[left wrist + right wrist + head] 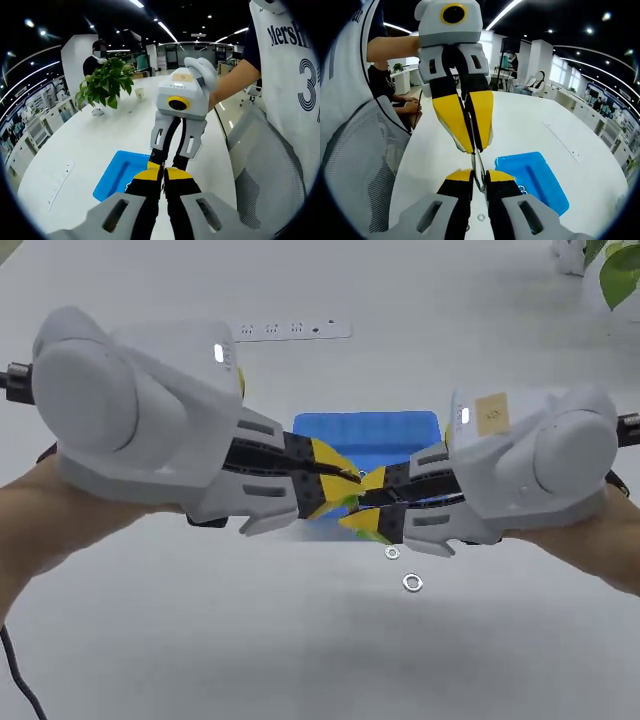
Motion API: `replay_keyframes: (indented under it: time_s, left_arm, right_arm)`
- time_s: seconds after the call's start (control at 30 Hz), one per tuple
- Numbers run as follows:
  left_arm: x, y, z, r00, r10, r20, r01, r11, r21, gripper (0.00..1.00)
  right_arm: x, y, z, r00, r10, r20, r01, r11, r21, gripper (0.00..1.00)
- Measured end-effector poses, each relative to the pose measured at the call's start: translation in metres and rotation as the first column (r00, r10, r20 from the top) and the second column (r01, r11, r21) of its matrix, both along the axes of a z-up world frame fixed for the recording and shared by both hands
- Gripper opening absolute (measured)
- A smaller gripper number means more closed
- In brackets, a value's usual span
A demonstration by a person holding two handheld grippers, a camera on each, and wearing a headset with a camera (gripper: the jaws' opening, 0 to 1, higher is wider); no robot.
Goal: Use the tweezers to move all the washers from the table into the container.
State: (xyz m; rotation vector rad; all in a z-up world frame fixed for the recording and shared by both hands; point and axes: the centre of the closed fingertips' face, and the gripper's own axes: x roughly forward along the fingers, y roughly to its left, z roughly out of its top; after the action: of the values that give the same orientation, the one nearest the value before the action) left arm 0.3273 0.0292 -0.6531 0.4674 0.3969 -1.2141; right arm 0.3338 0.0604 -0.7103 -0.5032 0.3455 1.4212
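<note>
Blue plastic marks the goal: the container (365, 430) sits mid-table, and two washers (391, 553) (412, 583) lie on the bare table (200, 640) just outside its near side, toward the near edge, one beside the other. A white power strip (290, 330) lies well apart toward the far edge. Above the container's near rim the left gripper (340, 480) and the right gripper (372, 502) meet tip to tip. The right gripper view shows the thin metal tweezers (476, 150) running between them, with the left gripper's yellow-tipped jaws pinched together on one end and the right gripper's jaws closed narrowly on the other. The step in hand looks like settling the grip on the tweezers before going down for a washer. To do it well, one gripper should probably end up squeezing across both legs partway along, so that closing its jaws closes the tips. The other should let go only once that hold is firm, since the smooth, thin tool could twist or slide out. The tips should point down and be free of either jaw. Each washer is flat and small, so an approach from its edge at a low tilt, with one tip through the hole or under the rim, seems likelier to lift it than a pinch straight down.
</note>
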Motion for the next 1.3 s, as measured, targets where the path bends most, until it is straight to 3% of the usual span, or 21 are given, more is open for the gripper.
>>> replay_keyframes:
  time_s: [0.43, 0.7, 1.0, 1.3]
  left_arm:
    - [0.03, -0.001, 0.013, 0.999, -0.008, 0.048, 0.008, 1.0, 0.003, 0.06]
    - [0.045, -0.001, 0.012, 0.998, -0.017, 0.056, 0.017, 1.0, 0.004, 0.06]
    - [0.071, -0.004, -0.005, 0.999, -0.03, 0.044, 0.03, 1.0, 0.009, 0.06]
    - [0.086, -0.004, -0.026, 0.999, -0.039, 0.01, 0.039, 0.999, 0.028, 0.06]
  right_arm:
    - [0.034, 0.0, 0.014, 0.999, -0.027, 0.046, 0.027, 1.0, 0.015, 0.11]
    - [0.05, -0.001, 0.013, 0.998, -0.042, 0.055, 0.041, 0.999, 0.019, 0.11]
    - [0.07, -0.006, 0.001, 0.997, -0.068, 0.037, 0.067, 0.998, 0.016, 0.11]
    - [0.085, -0.01, -0.022, 0.997, -0.081, 0.012, 0.081, 0.997, -0.01, 0.11]
